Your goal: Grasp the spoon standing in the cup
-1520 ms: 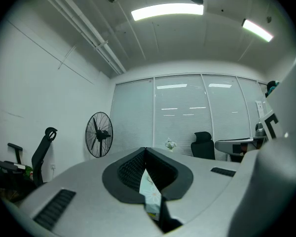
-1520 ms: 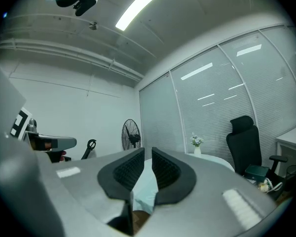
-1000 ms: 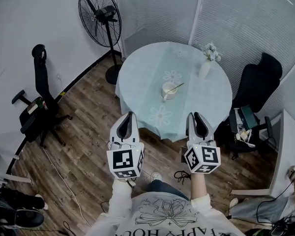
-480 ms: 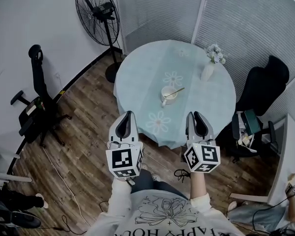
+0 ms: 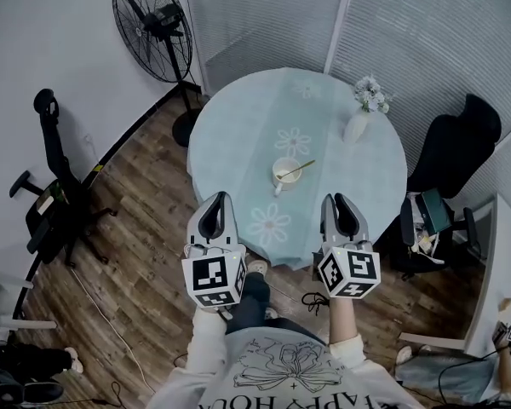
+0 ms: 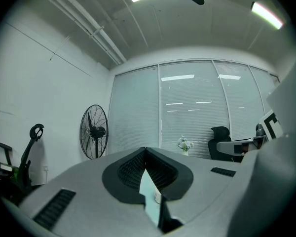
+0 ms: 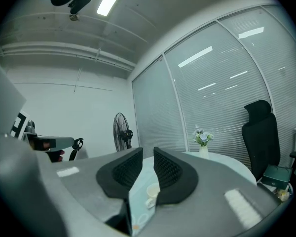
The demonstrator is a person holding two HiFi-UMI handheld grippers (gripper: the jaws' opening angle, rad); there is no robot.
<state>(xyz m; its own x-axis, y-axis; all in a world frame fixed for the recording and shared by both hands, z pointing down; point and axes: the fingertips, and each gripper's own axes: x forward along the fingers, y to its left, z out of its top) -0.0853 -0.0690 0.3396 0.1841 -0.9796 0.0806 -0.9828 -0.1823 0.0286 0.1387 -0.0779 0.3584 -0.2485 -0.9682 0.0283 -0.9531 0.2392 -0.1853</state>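
1. Gripper one: left gripper [image 5: 221,198], at the near edge of the table [image 5: 230,135]. Jaws meet at the tips and hold nothing. From here the cup lies ahead and to the right.
2. Cup [image 5: 283,174]: it stands on the table a little nearer you than centre. It is well apart from both grippers, forward of them and between their lines.
3. Spoon [image 5: 302,167]: its bowl is down in the cup. The handle leans out over the rim, slanting away from you and toward your right. Its long axis is tilted, not upright.
4. Gripper two: right gripper [image 5: 341,199], level with the left one. Jaws stand slightly apart with a narrow gap and nothing between them. In the right gripper view the cup [image 7: 152,191] shows through that gap, ahead and a touch left.
5. Note: since the handle leans to your right, this gripper looks nearer to it. You would likely reach forward and slightly left, setting the jaws across the handle's slant.
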